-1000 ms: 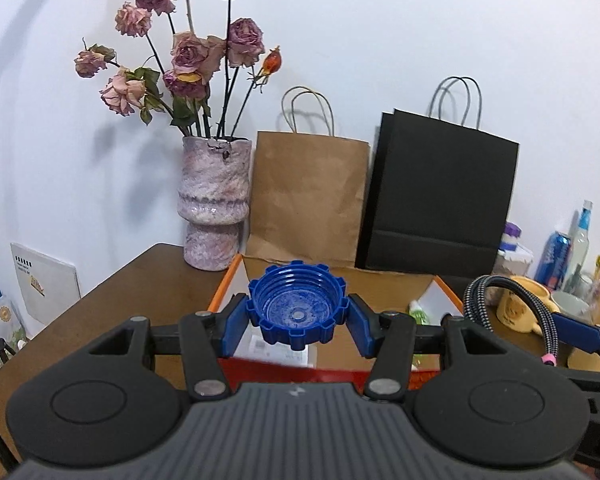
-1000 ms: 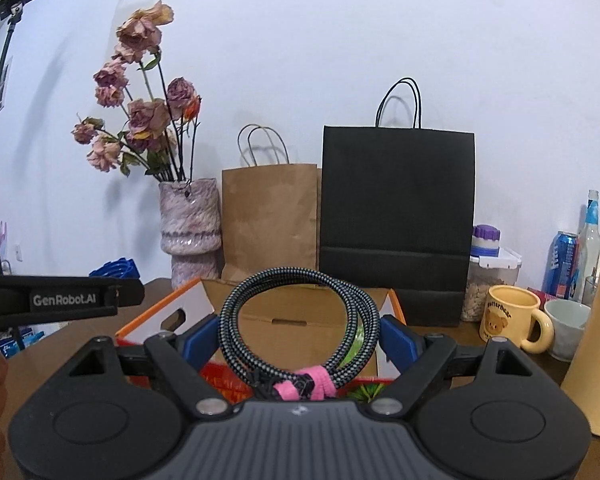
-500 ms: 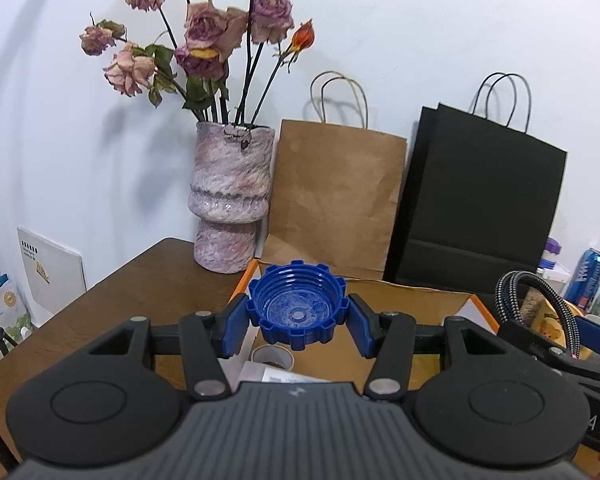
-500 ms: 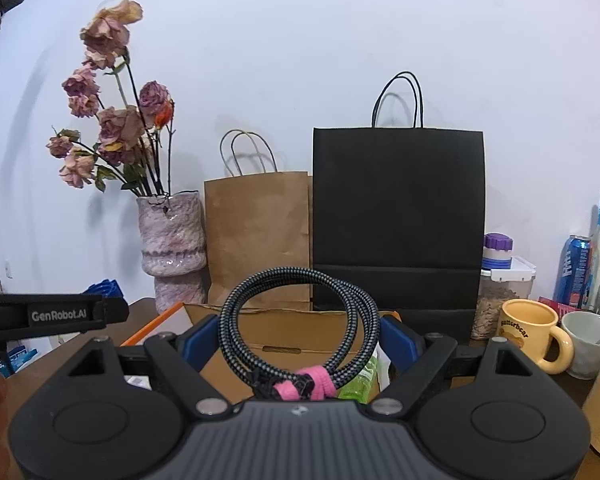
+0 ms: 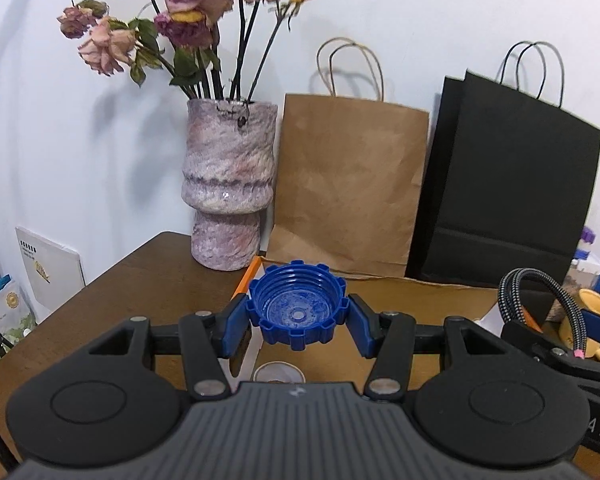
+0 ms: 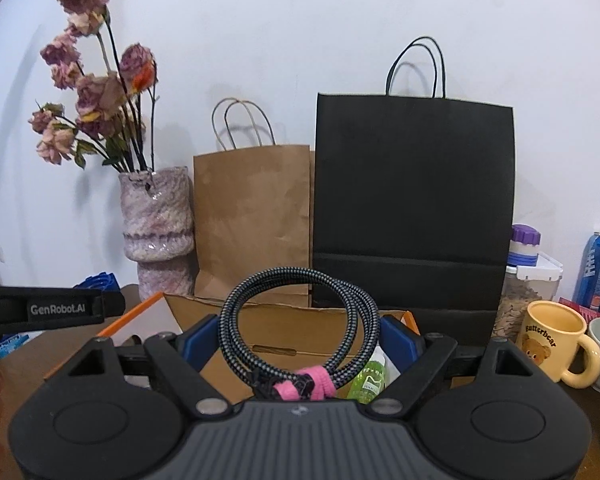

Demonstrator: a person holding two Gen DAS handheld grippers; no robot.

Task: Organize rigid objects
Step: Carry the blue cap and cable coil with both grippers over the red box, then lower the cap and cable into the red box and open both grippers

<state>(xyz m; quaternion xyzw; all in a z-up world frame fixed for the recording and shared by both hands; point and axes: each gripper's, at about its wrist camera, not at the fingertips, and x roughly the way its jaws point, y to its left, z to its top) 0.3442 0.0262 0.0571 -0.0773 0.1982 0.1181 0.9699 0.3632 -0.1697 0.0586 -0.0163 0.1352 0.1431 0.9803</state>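
My left gripper [image 5: 297, 326] is shut on a blue ridged screw cap [image 5: 297, 308], held open side up over the left part of an open cardboard box [image 5: 416, 292] with an orange rim. My right gripper [image 6: 300, 342] is shut on a coiled black-and-grey braided cable [image 6: 296, 320] bound with a pink tie [image 6: 304, 386], held over the same box [image 6: 300, 316]. The cable and right gripper also show at the right in the left wrist view [image 5: 540, 300]. A roll of tape [image 5: 279, 372] and a green bottle [image 6: 366, 378] lie inside the box.
A pink vase with dried roses [image 5: 228, 192], a brown paper bag [image 5: 348, 188] and a black paper bag [image 5: 500, 184] stand behind the box against the wall. A yellow bear mug [image 6: 556, 340], a white cup, a jar and a blue can [image 6: 598, 268] stand at the right. The brown table [image 5: 132, 292] extends left.
Both grippers have moved forward over the box toward the bags, each still holding its object. The box interior with tape and green bottle has come into view below.
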